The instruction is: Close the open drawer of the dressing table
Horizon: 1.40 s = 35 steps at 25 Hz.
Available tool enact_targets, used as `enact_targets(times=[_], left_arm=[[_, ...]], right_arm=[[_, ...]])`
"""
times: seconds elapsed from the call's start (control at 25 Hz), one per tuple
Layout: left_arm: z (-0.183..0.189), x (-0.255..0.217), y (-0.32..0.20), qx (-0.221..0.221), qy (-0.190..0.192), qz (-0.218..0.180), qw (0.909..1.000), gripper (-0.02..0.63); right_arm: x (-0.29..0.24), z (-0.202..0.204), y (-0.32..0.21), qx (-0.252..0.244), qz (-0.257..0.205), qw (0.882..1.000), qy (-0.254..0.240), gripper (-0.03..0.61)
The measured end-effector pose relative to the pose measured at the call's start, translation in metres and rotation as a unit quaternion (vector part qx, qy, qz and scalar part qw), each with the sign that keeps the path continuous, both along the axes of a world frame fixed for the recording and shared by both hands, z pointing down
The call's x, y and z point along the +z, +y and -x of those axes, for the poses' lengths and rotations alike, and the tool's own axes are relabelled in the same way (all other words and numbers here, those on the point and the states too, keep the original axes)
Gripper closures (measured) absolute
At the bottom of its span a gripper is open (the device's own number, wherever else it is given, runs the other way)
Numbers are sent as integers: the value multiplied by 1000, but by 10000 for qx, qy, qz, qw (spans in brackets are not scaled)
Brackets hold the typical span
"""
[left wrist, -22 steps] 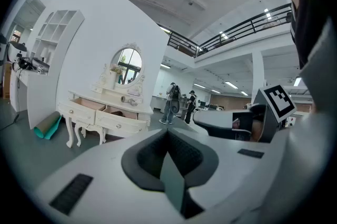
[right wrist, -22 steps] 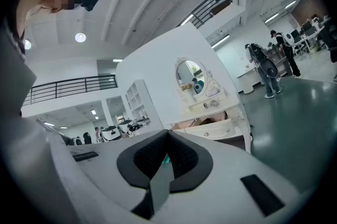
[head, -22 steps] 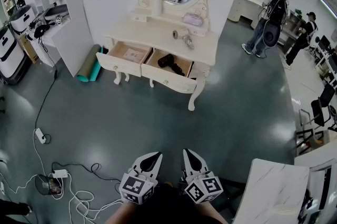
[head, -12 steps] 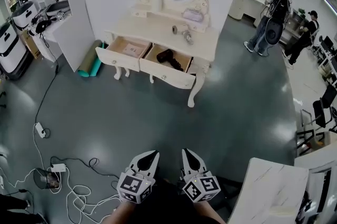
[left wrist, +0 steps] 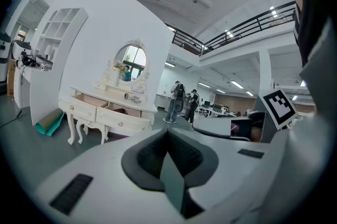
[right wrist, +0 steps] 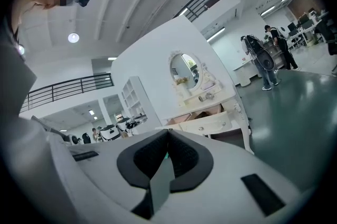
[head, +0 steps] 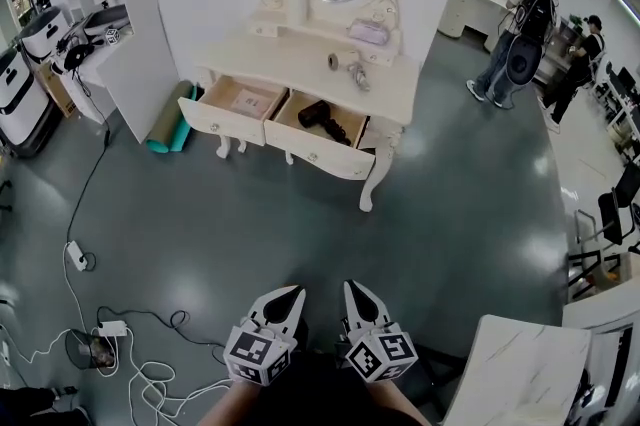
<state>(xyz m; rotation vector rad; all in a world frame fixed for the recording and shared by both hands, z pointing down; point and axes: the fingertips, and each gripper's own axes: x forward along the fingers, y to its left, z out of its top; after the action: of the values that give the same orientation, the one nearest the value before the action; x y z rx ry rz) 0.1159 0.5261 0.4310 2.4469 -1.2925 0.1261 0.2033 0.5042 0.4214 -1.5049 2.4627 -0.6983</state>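
A cream dressing table [head: 392, 94] with an oval mirror stands against the white wall, far ahead of me. Both of its drawers are pulled out: the left drawer [head: 218, 122] holds a flat card, the right drawer [head: 320, 154] holds a dark hair dryer [head: 320, 116]. The same table shows small in the left gripper view [left wrist: 113, 112] and in the right gripper view [right wrist: 210, 118]. My left gripper [head: 290, 299] and right gripper [head: 354, 295] hang side by side near my body, well short of the table. Their jaws are pressed together with nothing between them.
White cables and a power strip [head: 112, 328] lie on the grey floor at lower left. A rolled teal mat [head: 165, 126] leans beside the table. A white marble-top table [head: 525, 369] is at lower right. People [head: 515, 39] stand at the far right. A white machine [head: 25, 104] stands at left.
The view has shifted slightly; the dressing table sits about where it was. Both grippers stay shut in the same place near my body.
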Motion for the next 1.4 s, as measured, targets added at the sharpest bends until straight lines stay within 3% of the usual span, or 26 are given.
enact_targets(times=[0.32,0.72,1.4], left_arm=[[17,-4,-73,97,96,98,9999,618],[38,-17,-153,355,190,4,9992,618],[59,-12,-221,755,352,99,9965,618]], right_arm=[[-7,26,-77,-7,34,10000,-25,561],[-17,38,-149,378,14,9993,-53,561],[-15,60,-220,708,53,9975,-4,561]])
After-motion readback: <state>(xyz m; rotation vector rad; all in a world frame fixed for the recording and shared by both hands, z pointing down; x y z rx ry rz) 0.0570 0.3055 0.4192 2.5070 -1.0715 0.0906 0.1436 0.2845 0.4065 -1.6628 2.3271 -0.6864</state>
